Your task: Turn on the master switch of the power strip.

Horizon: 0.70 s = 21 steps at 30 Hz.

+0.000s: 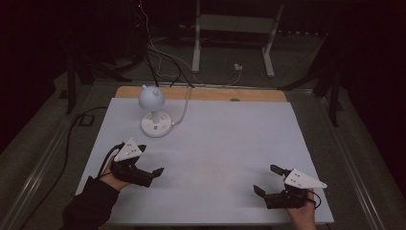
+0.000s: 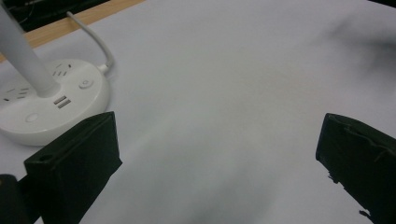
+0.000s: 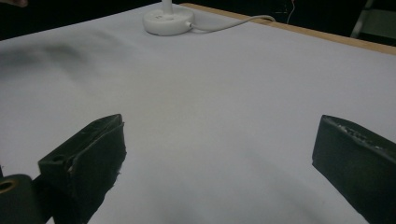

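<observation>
A white desk lamp [image 1: 154,111] with a round socket base [image 2: 46,105] stands at the back left of the white table sheet [image 1: 215,143]; its base [image 3: 167,21] also appears far off in the right gripper view. My left gripper [image 1: 152,162] rests near the front left, open, its jaws wide apart over bare sheet, with the lamp base just beyond its left jaw. My right gripper [image 1: 267,179] sits at the front right, also open with nothing between its jaws.
A white cable [image 1: 184,108] runs from the lamp base over the wooden back edge [image 1: 258,94]. Beyond the table are loose wires on the floor [image 1: 163,57] and a white metal stand [image 1: 230,28]. The surroundings are dark.
</observation>
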Tool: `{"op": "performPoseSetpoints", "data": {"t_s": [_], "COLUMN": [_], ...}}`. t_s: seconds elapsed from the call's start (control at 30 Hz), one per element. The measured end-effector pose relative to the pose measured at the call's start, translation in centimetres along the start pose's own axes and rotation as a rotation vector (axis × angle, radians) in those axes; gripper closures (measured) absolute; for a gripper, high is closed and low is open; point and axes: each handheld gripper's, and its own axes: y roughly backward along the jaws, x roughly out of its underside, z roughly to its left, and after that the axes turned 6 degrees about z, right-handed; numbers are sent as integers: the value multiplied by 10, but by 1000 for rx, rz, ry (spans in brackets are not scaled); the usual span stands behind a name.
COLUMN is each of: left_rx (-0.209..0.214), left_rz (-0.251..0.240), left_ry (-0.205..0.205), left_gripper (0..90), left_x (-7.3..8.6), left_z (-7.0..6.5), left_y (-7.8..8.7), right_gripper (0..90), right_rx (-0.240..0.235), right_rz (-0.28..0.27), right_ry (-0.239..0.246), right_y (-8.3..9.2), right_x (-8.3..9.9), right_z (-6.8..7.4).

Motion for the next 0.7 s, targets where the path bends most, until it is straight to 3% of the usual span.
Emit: {"op": "performPoseSetpoints", "data": {"t_s": [0.17,0.53,0.7], "left_rx": [-16,-115,-126], "left_rz": [-9,-11,-6], "left_ry": [40,116,125], "left_gripper": [2,3,3], "left_x": [-6,-19,-24], "left_z": [6,17,20], "left_y": [-7,-24,-31], "right_gripper": [28,28,28], "right_rx": [1,-1,-4], "right_rz": [-4,-3,-3], "right_ry": [1,7,4], "right_y": [1,0,0], "right_x": [0,-1,0], "right_z": [0,1,1]}}
